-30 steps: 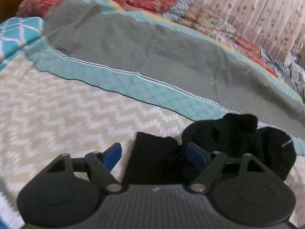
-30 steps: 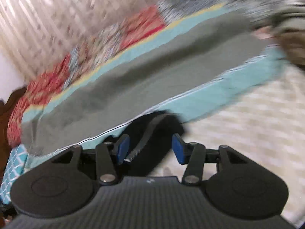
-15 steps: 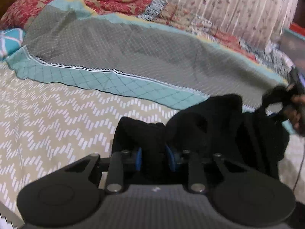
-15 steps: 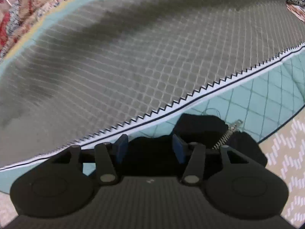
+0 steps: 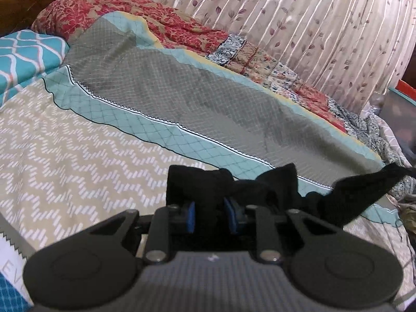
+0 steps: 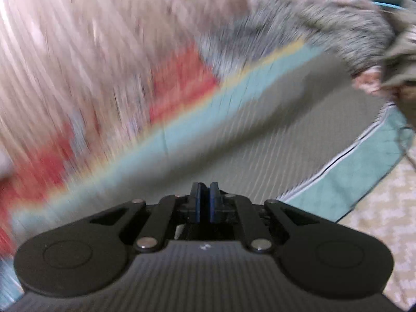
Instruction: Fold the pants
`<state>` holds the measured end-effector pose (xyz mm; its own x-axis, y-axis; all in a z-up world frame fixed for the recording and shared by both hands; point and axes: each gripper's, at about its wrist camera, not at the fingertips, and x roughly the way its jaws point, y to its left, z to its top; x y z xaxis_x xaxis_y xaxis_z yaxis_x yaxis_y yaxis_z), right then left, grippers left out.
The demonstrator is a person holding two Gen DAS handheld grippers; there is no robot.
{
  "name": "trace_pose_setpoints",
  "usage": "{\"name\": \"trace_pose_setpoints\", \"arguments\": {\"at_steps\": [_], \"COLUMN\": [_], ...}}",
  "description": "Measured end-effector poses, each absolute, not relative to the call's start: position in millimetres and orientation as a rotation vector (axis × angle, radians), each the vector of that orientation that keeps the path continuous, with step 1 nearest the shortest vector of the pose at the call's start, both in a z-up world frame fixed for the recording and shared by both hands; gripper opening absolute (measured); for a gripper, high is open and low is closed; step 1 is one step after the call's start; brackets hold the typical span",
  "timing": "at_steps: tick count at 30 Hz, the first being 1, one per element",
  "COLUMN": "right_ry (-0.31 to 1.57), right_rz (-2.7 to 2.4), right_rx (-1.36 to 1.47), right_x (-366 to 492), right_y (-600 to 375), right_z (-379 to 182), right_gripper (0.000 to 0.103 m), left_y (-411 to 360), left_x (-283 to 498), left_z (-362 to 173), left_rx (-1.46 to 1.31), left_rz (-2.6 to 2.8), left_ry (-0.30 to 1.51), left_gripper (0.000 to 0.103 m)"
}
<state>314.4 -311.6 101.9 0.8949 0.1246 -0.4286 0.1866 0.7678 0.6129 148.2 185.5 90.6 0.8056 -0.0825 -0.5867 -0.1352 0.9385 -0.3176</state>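
Observation:
The black pants (image 5: 234, 187) hang bunched in front of my left gripper (image 5: 209, 214), which is shut on a fold of them above the bed. A strip of the black cloth (image 5: 364, 189) stretches up and to the right towards the frame edge. In the right wrist view my right gripper (image 6: 204, 200) has its blue pads (image 6: 196, 202) pressed almost together. That view is blurred by motion, and no black cloth shows between the pads.
The bed has a beige zigzag cover (image 5: 65, 156), a grey and teal quilt (image 5: 195, 98) and a red patterned blanket (image 5: 161, 18) behind. A teal pillow (image 5: 23, 54) lies at left. A curtain (image 5: 312, 26) hangs behind. Crumpled clothes (image 6: 397, 59) lie at the right.
My left gripper keeps its hold and has lifted the pants off the bed. My right gripper has closed from open and swung quickly away, and the pants have left its view.

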Motion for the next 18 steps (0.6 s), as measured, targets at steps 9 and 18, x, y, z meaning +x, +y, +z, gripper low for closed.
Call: {"name": "trace_pose_setpoints", "arguments": {"at_steps": [9,18], "right_ry": [0.559,0.611], "right_rz": [-0.511,-0.344], "right_rx": [0.766,0.761], "right_x": [188,227], "right_y": [-449,-440], "right_z": [18,-3], "right_gripper": [0.027,0.049], "left_y": [189,187], "left_x": [137,152], "left_z": [74,78], "left_rx": [-0.403,-0.391], "left_rz": [0.065,0.116], "left_ry": [0.698,0.706], "left_gripper": [0.021,0.021]}}
